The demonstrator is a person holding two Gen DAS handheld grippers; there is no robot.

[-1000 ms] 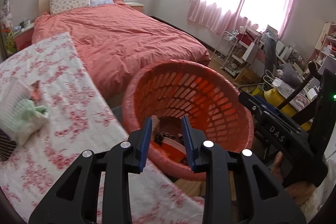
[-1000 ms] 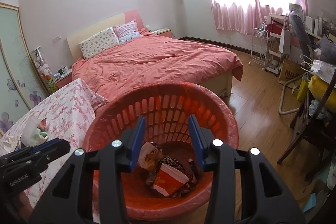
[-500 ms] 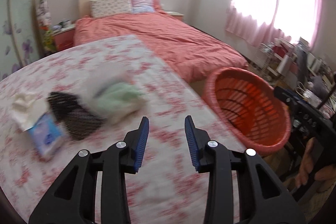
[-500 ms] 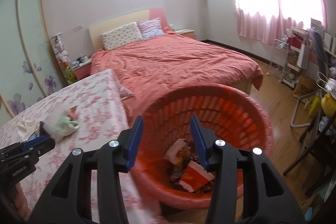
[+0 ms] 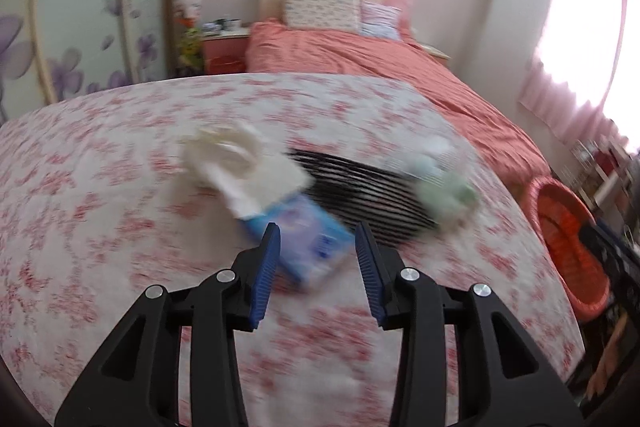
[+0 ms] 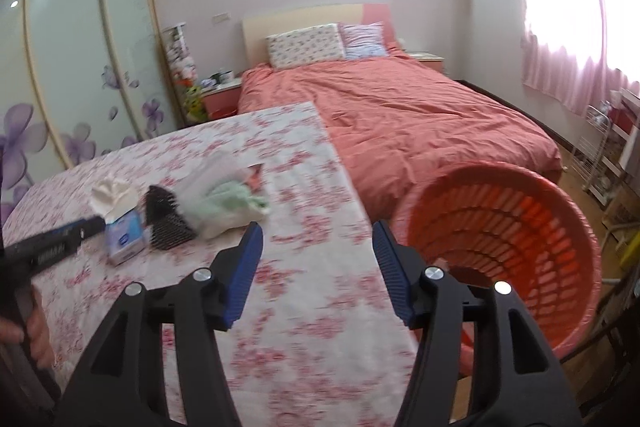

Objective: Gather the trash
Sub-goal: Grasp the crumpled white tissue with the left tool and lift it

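The left claw has just been opening, empty, over the tissue pack mid-worktop. The right claw has just been spreading too, empty; the red basket stands off the worktop's right edge.

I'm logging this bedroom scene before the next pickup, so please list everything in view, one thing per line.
tissue pack: one, blue with white tissue sticking out, on the floral cloth.
black mesh item: one, black, touching the tissue pack's right side.
clear bag: one, with pale green contents, right of the mesh item.
floral cloth: one, white and red, covering the near surface.
basket: one, orange-red, on the floor right of the cloth.
bed: one, coral cover, two pillows, behind.
wardrobe: frosted doors, purple flowers, left.
curtains: pink, right.
left hand-held gripper: black with blue pads, open, above the tissue pack.
right hand-held gripper: same, open, empty.
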